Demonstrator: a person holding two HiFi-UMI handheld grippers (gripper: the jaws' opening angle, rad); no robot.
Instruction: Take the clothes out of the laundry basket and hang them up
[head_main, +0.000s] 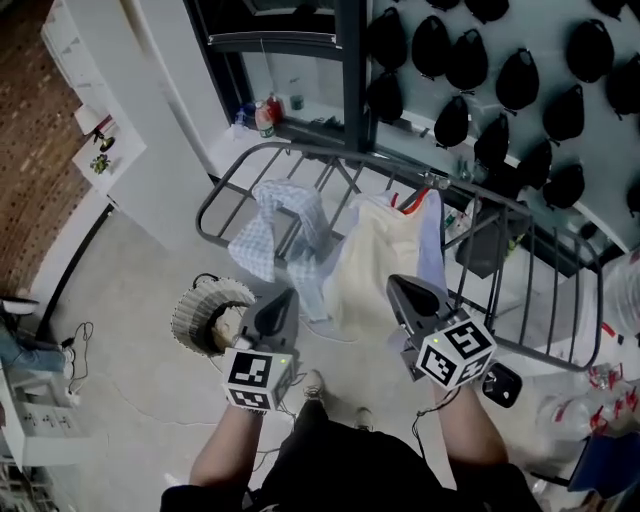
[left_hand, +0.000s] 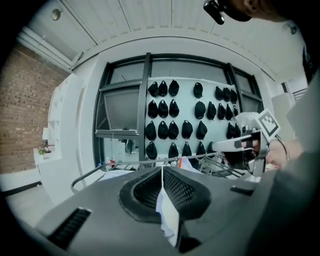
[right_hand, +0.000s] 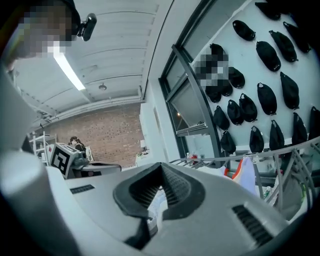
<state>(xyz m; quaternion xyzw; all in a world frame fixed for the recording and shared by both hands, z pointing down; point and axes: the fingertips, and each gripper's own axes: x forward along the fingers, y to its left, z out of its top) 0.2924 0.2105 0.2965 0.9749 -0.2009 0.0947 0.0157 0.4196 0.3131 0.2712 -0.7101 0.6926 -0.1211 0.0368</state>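
- Currently, your left hand-held gripper is clamped fully closed, with a fold of pale blue-white cloth pinched between its jaws.
- Your right hand-held gripper is likewise closed, with a pale cloth caught between its jaws.
- Note the laundry basket on the floor, just beside your left hand-held gripper. Something pale lies inside it; what it is cannot be made out.
- Ahead of you stands the drying rack. A checked garment and a cream garment are draped over its bars.
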